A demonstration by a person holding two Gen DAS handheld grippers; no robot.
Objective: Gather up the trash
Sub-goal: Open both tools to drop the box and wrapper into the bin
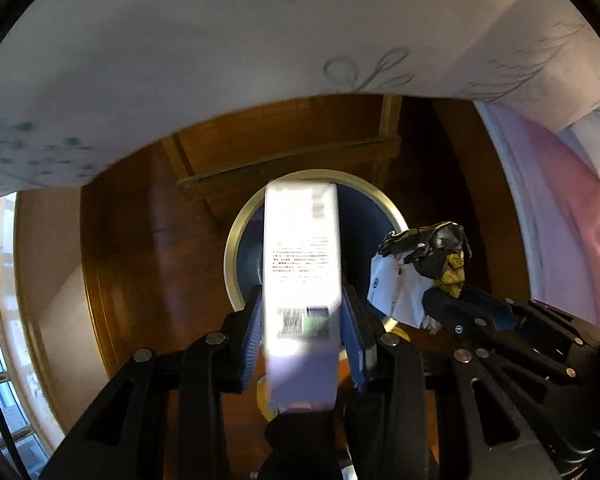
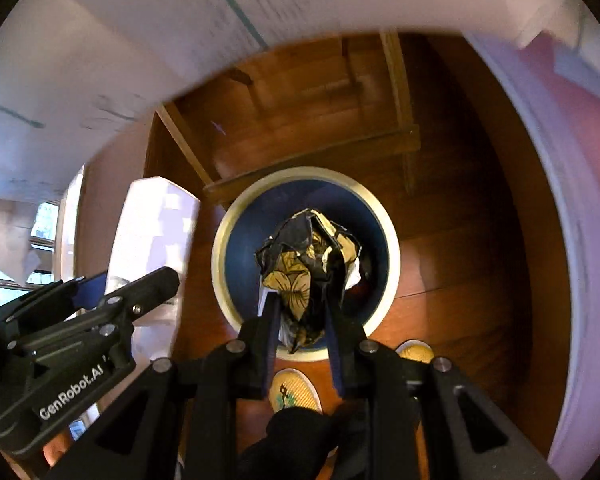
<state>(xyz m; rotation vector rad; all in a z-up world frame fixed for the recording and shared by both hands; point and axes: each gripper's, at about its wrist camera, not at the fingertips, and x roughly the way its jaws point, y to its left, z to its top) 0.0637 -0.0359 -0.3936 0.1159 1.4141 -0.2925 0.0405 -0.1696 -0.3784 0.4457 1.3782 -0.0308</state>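
The wooden floor (image 1: 140, 240) carries everything here, with a white cloth-covered counter (image 1: 180, 60) edge arching over its far side and a pink and white drape (image 1: 560, 220) along the right. Standing on the floor, just in front of a wooden frame (image 1: 284, 160) under the counter, is a round bin (image 2: 384, 240) with a pale rim and dark blue inside, seen from nearly straight above.

The left tool (image 1: 302, 312) points steeply down and pinches a tall white carton (image 1: 302, 248) between its blue pads, gripping low on the carton's sides. The carton's long axis runs along the fingers, its far end over the bin mouth, toward the left half of the opening.

The right tool (image 2: 302, 320) also points down and holds a crumpled black, gold and white wrapper (image 2: 308, 264); the pads sit against its sides, though how firmly they press is hard to judge. From the right wrist view the wrapper hangs over the middle of the bin opening; from the left view it sits at the bin's right rim.

Both pieces lie directly between tool and bin, so the drop looks nearly lined up, and the right hand seems better centred. A yellow patterned slipper (image 2: 296, 392) shows on the floor at the bin's near side.
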